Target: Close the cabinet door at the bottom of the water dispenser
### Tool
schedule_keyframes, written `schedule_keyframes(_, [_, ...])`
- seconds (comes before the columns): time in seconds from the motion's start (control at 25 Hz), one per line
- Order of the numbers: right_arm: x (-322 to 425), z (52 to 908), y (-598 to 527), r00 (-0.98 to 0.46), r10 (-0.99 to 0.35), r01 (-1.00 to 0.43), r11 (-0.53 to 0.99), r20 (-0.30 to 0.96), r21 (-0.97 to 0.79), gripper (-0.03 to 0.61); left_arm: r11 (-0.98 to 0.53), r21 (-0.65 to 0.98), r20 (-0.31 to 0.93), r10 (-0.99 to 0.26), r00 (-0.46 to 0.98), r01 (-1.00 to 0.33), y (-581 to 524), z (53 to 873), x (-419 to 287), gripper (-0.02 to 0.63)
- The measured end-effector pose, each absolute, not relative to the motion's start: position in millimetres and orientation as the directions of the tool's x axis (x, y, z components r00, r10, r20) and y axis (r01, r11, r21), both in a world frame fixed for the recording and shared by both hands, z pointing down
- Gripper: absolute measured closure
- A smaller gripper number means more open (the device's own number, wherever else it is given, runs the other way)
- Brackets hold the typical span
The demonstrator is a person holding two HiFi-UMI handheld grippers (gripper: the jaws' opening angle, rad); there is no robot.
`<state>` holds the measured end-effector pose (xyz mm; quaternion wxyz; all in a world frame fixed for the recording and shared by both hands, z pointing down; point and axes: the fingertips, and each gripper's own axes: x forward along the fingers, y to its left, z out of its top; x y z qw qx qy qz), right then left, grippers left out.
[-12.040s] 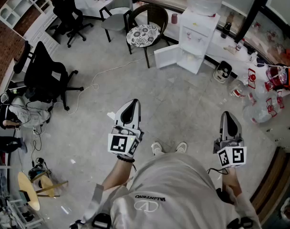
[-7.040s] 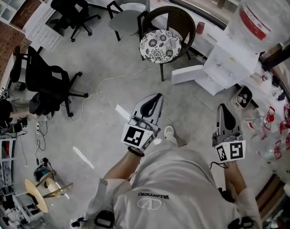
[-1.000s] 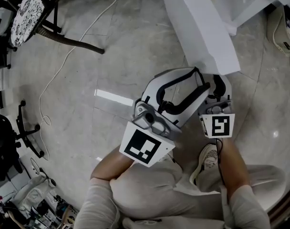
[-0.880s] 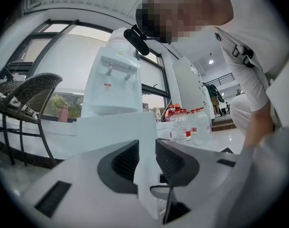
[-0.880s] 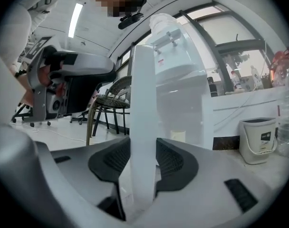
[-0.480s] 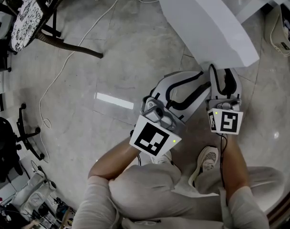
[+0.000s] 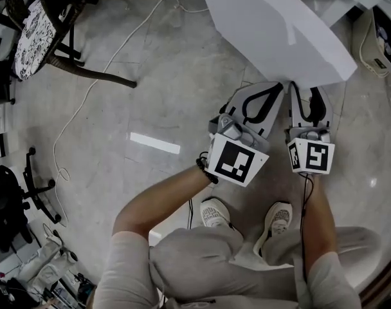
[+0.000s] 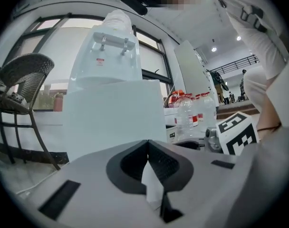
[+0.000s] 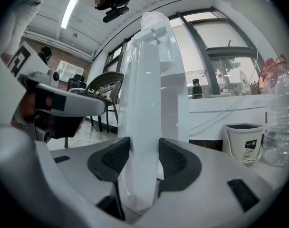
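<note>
Marble floor (image 7: 118, 108); door (image 7: 272, 31) edge-on dead ahead, straddled by right tool's (image 7: 309, 89) jaws, just widened, no clamp. Left tool (image 7: 267, 95), just closed and empty, faces door's broad side.

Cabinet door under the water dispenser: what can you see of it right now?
The cabinet door is a flat, smooth white panel, plastic or painted by its sheen. It stands upright, swung wide open from the base of the water dispenser, with its free edge toward the person. The right tongs, which have just been opening wider, straddle that edge with one pad close on each side. The left tongs are shut, tips by the door's broad face; contact can't be told.
</note>
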<state>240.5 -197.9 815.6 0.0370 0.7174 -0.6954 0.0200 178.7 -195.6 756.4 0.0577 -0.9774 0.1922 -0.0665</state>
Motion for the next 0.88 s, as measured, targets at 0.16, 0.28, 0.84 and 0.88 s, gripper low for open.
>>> schedule_keyframes(0.16, [250.4,814.7,-202.8,0.037,-0.996,-0.999,-0.035,0.08,0.026,0.385,-0.931,-0.113,0.144,-0.36,0.922,-0.346,-198.1,772.8,202.3,0.606])
schedule_keyframes(0.28, [256.0,815.1,-204.3,0.035,-0.996,-0.999,-0.032,0.08,0.03,0.382,-0.938,-0.113,0.15,-0.343,0.927,-0.329,-200.8,779.2,216.7,0.606])
schedule_keyframes(0.84, [295.9,812.2,-217.3,0.113,-0.99,-0.994,-0.113,0.083,0.0,0.425,-0.944,-0.106,0.12,-0.323,0.939,-0.311,-219.8,780.5,259.4,0.606])
schedule_keyframes(0.88, [298.5,812.3,-218.6,0.122,-0.989,-0.992,-0.122,0.083,-0.005,0.426,-0.945,-0.107,0.121,-0.32,0.94,-0.308,-219.9,780.6,260.6,0.606])
